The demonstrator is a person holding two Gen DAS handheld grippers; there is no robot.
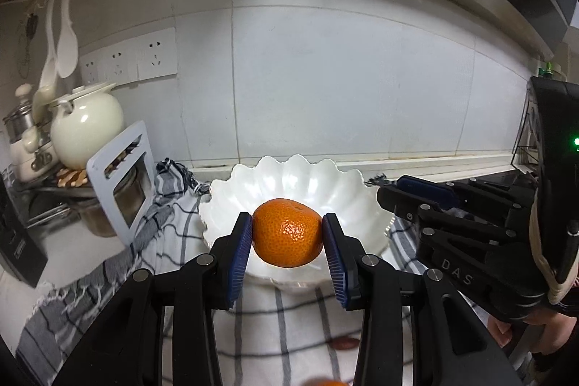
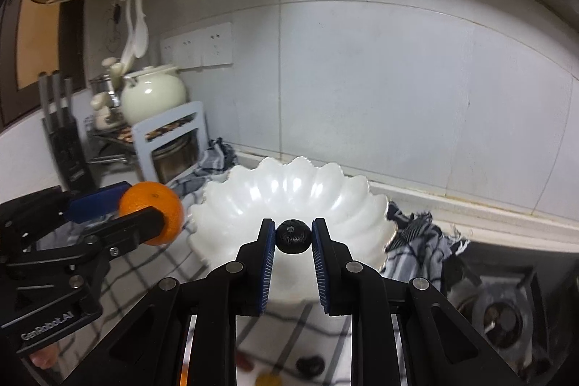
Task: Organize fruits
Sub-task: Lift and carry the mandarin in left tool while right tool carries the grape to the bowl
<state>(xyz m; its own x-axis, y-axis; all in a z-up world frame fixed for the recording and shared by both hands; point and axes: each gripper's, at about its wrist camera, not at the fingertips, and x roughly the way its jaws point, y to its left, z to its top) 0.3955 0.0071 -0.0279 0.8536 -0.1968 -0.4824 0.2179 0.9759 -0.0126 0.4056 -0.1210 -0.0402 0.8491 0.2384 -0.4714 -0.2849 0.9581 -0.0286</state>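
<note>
My left gripper [image 1: 287, 234] is shut on an orange mandarin [image 1: 287, 233] and holds it in front of a white scalloped bowl [image 1: 336, 183]. In the right wrist view the left gripper [image 2: 144, 208] holds the mandarin [image 2: 152, 205] left of the bowl [image 2: 325, 190]. My right gripper [image 2: 292, 236] is shut on a small dark wrinkled fruit [image 2: 293, 236] over the bowl's near side. In the left wrist view the right gripper [image 1: 398, 190] reaches in from the right at the bowl's rim. The bowl looks empty.
The bowl stands on a checked cloth [image 1: 289, 331] with small fruits at its near edge [image 2: 309, 364]. A cream pot [image 1: 87, 125], a rack and jars stand at the left. A gas hob [image 2: 499, 313] lies at the right. The tiled wall is close behind.
</note>
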